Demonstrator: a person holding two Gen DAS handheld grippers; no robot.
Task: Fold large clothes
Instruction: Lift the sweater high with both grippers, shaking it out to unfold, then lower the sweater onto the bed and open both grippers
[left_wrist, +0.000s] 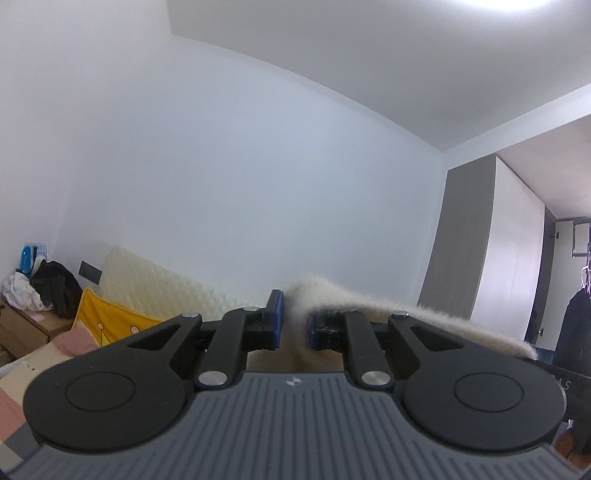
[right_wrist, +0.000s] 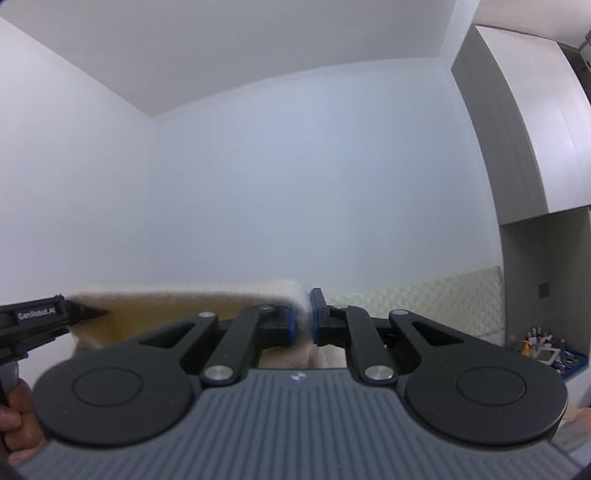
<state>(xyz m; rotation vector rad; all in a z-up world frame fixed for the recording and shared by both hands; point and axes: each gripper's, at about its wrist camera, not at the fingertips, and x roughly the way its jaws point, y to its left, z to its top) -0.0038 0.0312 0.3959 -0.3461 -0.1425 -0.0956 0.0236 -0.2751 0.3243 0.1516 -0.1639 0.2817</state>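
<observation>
A cream fuzzy garment (left_wrist: 369, 314) is held up in the air between both grippers. My left gripper (left_wrist: 295, 321) is shut on one end of its top edge; the fabric drapes over the right finger and runs off to the right. My right gripper (right_wrist: 303, 317) is shut on the other end of the garment (right_wrist: 177, 306), whose edge stretches left to the left gripper's body (right_wrist: 37, 317), seen at the left edge. Both grippers point level toward the white wall. The hanging part of the garment is hidden below the gripper bodies.
A bed with a pink and grey cover (left_wrist: 33, 362), a yellow pillow (left_wrist: 107, 321) and a cream padded headboard (left_wrist: 155, 288) lies below. A wooden nightstand with piled clothes (left_wrist: 40, 291) stands left. A grey wardrobe (left_wrist: 480, 251) stands right. A cluttered shelf (right_wrist: 546, 350) sits at the right.
</observation>
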